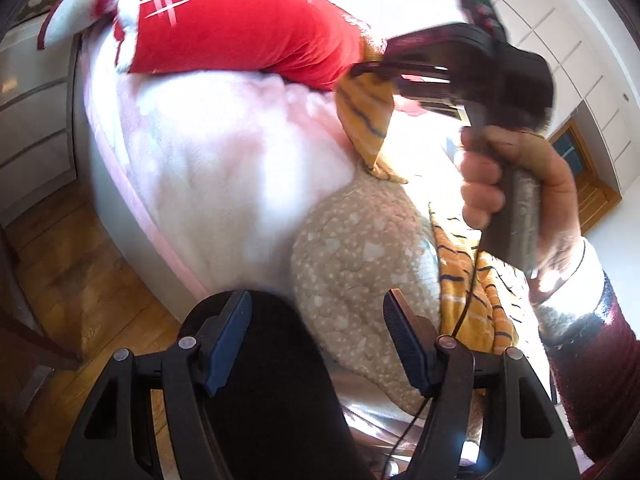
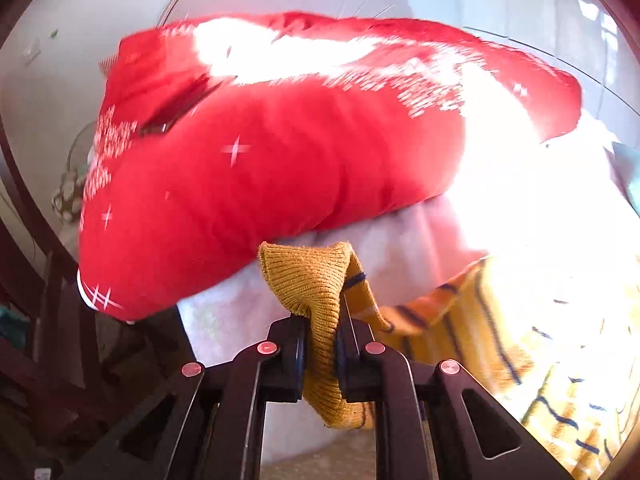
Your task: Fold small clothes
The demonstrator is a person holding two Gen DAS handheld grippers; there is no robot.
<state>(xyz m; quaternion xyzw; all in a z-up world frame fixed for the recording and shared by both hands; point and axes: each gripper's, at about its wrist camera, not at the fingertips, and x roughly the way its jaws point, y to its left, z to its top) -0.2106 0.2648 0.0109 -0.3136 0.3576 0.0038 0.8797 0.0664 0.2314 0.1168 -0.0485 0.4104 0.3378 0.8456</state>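
An orange tiger-striped small garment (image 1: 476, 280) lies on the bed, one part lifted (image 1: 366, 120). My right gripper (image 2: 322, 344) is shut on its ribbed mustard cuff (image 2: 312, 276) and holds it above the bed; the striped body (image 2: 560, 360) trails down to the right. In the left wrist view the right gripper (image 1: 368, 70) shows at upper right, held by a hand (image 1: 520, 184). My left gripper (image 1: 318, 324) is open and empty, low over a beige dotted cloth (image 1: 360, 264).
A big red pillow with white marks (image 1: 240, 20) (image 2: 280, 152) lies at the back of the bed. A white-pink fluffy blanket (image 1: 208, 152) covers the bed. Wooden floor (image 1: 80, 272) lies left. White cabinets (image 1: 560, 40) stand at right.
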